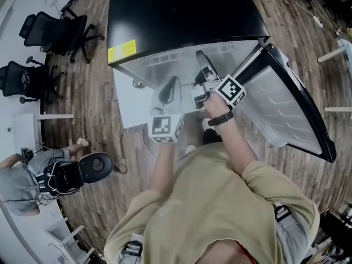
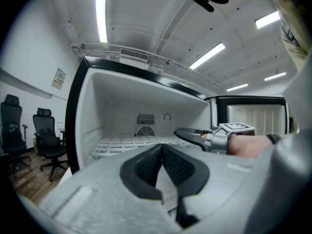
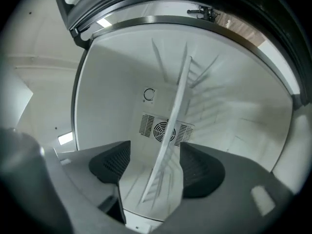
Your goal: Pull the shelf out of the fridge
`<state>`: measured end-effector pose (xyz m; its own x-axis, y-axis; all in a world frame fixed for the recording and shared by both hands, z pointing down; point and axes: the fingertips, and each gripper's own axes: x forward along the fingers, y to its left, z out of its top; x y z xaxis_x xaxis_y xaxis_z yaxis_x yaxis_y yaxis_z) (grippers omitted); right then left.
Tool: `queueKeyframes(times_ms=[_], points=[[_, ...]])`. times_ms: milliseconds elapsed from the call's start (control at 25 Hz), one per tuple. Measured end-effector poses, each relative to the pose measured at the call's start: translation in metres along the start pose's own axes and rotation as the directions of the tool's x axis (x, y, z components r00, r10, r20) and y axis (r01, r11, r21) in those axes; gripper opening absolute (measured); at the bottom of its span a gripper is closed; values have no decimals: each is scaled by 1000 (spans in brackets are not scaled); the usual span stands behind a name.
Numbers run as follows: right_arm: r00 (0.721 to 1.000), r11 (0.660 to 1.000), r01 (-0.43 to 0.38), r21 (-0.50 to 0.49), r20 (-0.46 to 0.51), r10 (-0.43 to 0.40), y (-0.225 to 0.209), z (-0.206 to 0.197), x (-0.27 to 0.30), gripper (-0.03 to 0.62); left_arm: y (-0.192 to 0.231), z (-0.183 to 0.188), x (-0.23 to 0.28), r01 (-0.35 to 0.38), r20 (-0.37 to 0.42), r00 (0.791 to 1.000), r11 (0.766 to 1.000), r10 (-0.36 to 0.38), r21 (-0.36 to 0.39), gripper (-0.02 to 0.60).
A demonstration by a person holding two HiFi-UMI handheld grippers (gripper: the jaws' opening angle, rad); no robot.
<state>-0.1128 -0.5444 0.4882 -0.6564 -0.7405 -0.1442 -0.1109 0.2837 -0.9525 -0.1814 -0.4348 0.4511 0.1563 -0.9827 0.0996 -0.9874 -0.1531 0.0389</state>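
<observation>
Reaching into the open fridge (image 1: 181,15) w/ both hand-held grippers.
Right hand-held gripper (image 3: 155,155): jaws wide apart and rolled sideways, w/ the white wire shelf (image 3: 178,99) running edge-on btwn the pads, not pinched. Shelf sits inside the fridge, in front of the rear fan grille (image 3: 165,129). Left hand-held gripper (image 2: 162,149): jaws together, nothing btwn them, at the fridge opening beside the right one. Door (image 1: 286,109) is swung open at right.

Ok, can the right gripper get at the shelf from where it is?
Probably yes: the door stands open, and the edge of the shelf runs between the open jaws of the right gripper, with nothing blocking it.
</observation>
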Motion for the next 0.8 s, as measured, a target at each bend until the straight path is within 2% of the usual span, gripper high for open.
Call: queueKeyframes(times_ms=[360, 800], points=[[994, 963, 12, 270, 101, -41, -30, 9, 33, 310, 21, -5, 0, -61, -19, 998, 998, 61, -16, 2], [977, 937, 4, 350, 197, -78, -45, 26, 65, 270, 33, -9, 3, -103, -30, 994, 994, 102, -38, 2]])
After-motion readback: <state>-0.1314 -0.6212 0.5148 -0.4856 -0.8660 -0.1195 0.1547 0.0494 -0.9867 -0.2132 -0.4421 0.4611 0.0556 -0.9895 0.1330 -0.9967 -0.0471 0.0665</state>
